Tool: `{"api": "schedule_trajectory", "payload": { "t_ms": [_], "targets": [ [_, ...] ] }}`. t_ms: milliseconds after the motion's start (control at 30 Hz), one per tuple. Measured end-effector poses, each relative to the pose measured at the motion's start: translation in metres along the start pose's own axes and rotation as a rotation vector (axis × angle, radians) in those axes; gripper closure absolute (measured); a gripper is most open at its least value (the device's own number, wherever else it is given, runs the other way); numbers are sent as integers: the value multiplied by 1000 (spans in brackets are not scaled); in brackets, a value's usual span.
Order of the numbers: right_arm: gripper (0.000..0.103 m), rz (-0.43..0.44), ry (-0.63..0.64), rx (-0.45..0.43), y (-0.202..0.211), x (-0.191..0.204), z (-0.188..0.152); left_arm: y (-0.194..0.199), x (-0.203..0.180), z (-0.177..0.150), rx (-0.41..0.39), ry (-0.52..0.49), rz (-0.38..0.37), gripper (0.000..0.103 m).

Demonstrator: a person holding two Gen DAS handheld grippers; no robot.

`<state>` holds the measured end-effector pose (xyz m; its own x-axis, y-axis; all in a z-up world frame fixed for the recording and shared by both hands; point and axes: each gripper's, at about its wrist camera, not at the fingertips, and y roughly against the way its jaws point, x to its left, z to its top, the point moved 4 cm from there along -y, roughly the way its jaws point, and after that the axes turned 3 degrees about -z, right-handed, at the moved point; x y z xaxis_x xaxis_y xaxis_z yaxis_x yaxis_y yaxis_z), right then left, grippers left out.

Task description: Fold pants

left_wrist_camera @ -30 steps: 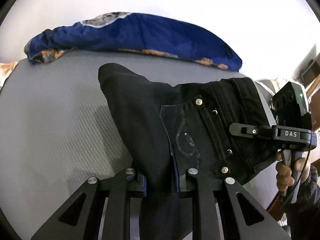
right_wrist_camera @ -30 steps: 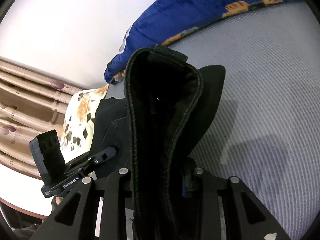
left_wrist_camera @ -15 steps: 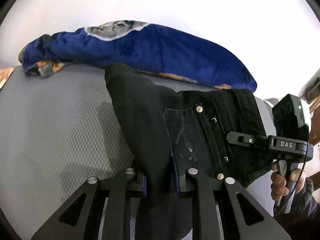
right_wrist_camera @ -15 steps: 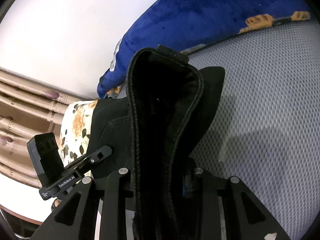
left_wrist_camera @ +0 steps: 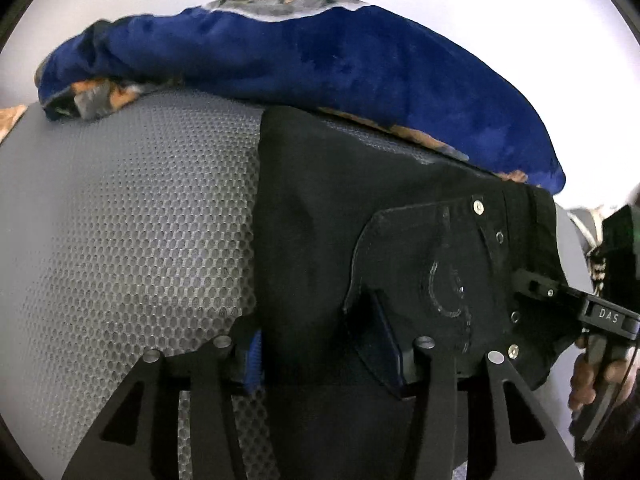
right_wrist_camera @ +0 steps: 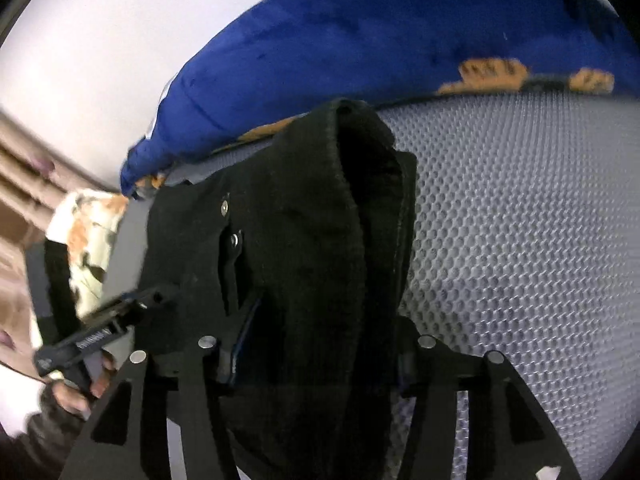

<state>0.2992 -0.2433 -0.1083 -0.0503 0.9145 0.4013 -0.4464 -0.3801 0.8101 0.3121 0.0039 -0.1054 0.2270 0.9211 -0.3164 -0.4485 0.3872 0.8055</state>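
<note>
The black denim pants (left_wrist_camera: 400, 248) run between the fingers of both grippers and lie spread on the grey honeycomb-mesh mattress (left_wrist_camera: 132, 240). The left gripper (left_wrist_camera: 324, 354) has just been opening its jaws: its fingers stand apart, with cloth near the back pocket still lying between them, and its blue pads show clear of the fabric, so nothing is clamped. In the right wrist view the right gripper (right_wrist_camera: 316, 360) has likewise just been opening; its fingers are spread, a thick folded roll of the waistband end passes between them, and a gap shows at the blue pad on the left finger (right_wrist_camera: 240, 344).

Outward from the left fingers, the pocket with its curled stitching and silver rivets faces up, and the waistband reaches toward the right gripper (left_wrist_camera: 560, 300), which a hand (left_wrist_camera: 592, 376) holds at the right edge of that view. In the right wrist view the left gripper (right_wrist_camera: 116, 320) lies at the left edge of the pants, held by a hand (right_wrist_camera: 80, 384).

Beyond the pants, a rumpled blue plush blanket with orange patches (left_wrist_camera: 320, 60) lies along the far side of the mattress; the pants' far edge just touches it. A white wall (left_wrist_camera: 480, 0) stands behind.
</note>
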Motion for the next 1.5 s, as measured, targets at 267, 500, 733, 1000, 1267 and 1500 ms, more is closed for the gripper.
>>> {"api": "schedule_trajectory", "payload": {
  "t_ms": [267, 500, 733, 1000, 1267, 1500],
  "targets": [
    [38, -103, 29, -30, 18, 11, -29, 23, 6, -21, 4, 78, 137, 30],
    [37, -224, 44, -130, 75, 24, -55, 79, -10, -63, -70, 22, 346, 30],
    [26, -323, 99, -200, 122, 53, -100, 137, -43, -101, -150, 7, 356, 22],
    [12, -328, 170, -279, 159, 93, -140, 187, -78, -136, -247, -60, 392, 15],
    [3, -392, 251, -326, 176, 111, -164, 209, -95, -156, -286, -89, 407, 14],
    [3, -372, 231, -287, 172, 109, -174, 209, -96, -164, -271, -77, 410, 14]
  ]
}}
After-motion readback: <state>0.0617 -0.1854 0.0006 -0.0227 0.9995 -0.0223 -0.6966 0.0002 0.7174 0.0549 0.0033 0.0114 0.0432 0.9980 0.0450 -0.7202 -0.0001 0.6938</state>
